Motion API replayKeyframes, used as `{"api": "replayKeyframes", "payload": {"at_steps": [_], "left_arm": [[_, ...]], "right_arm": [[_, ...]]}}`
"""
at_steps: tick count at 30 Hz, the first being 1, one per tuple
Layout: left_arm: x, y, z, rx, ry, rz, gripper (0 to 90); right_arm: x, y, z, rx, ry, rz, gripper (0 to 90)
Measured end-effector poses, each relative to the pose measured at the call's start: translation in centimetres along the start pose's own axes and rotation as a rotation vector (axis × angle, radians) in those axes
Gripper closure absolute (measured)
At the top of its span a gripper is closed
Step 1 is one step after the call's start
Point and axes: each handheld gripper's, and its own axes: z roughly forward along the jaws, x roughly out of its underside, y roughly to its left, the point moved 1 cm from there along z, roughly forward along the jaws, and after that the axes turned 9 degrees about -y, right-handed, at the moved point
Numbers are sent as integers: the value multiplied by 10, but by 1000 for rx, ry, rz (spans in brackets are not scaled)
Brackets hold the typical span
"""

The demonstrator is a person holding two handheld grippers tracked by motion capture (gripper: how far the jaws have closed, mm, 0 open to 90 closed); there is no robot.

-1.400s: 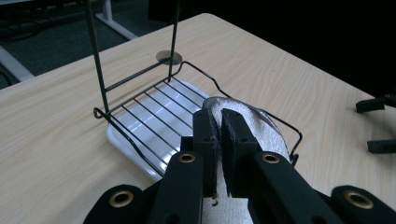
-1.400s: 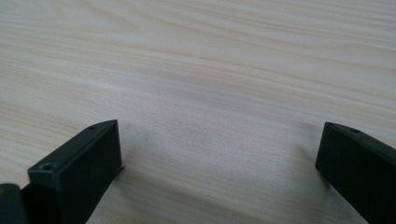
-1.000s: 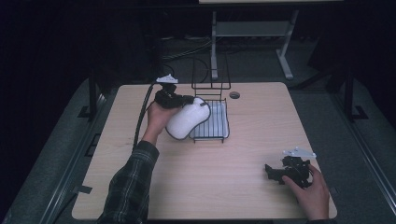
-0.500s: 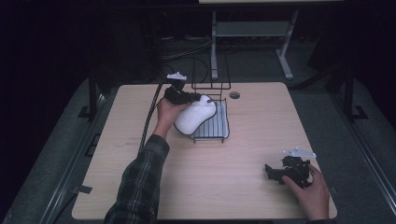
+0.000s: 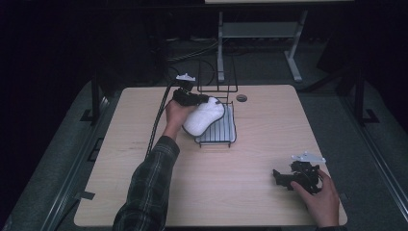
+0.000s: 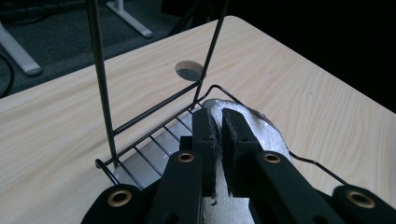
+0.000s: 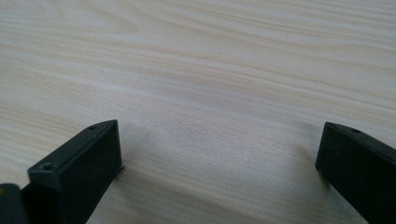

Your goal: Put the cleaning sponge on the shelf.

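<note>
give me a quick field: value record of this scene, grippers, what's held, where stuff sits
left gripper: shut on the white plate, holding it tilted over the wire rack
right gripper: open, nothing between its jaws, low over the table at its near right corner
wire rack: black, at the far middle of the table, upright wire frame at its back
table hole: round, just right of the rack's frame
person: left forearm in a plaid sleeve, right hand on the right gripper
</note>
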Motion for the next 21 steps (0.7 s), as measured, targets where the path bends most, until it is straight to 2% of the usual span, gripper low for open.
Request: {"api": "replayKeyframes", "payload": {"at_steps": [11,21], "left_arm": [[2,2,6,-16,43,18,813],[1,1,8,-40,53,29,686]], "right_arm": [[0,0,0,-1,0,1,0],[0,0,0,-1,0,2,0]]}}
